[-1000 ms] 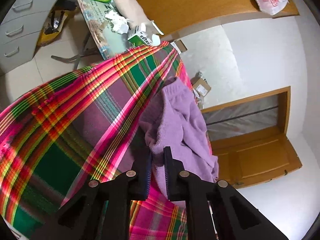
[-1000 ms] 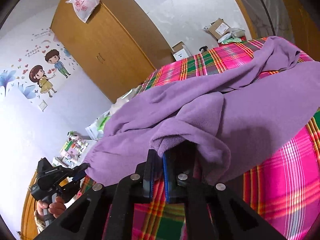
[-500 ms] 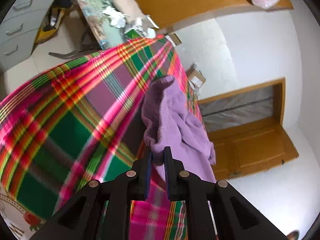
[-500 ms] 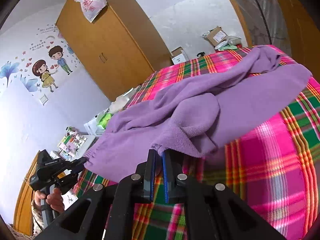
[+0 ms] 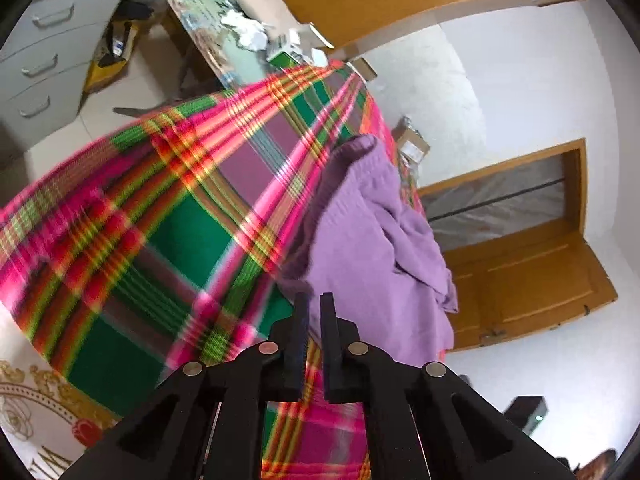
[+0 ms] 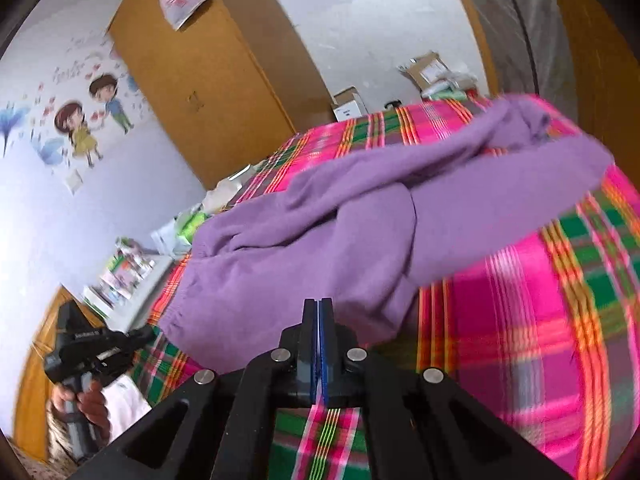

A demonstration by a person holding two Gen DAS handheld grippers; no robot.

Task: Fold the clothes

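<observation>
Garment: purple fleece trousers (image 6: 360,240) lie loosely doubled on a plaid blanket (image 6: 520,340).
Left gripper (image 5: 315,304): fingers slightly apart, holding nothing, at the cloth's near edge.
Right gripper (image 6: 318,308): fingers pressed together, empty, just short of the fleece.
Risk: the bulky, uneven fold may slump open, or the blanket may get pinched along with it.

Both views bright, even daylight, soft shadows only. Strong fisheye bend; black vignette at corners. Motion blur smears plaid blanket (image 5: 168,216) at left of left view, lower right of right view. Purple garment (image 6: 360,240) edges soft.
</observation>
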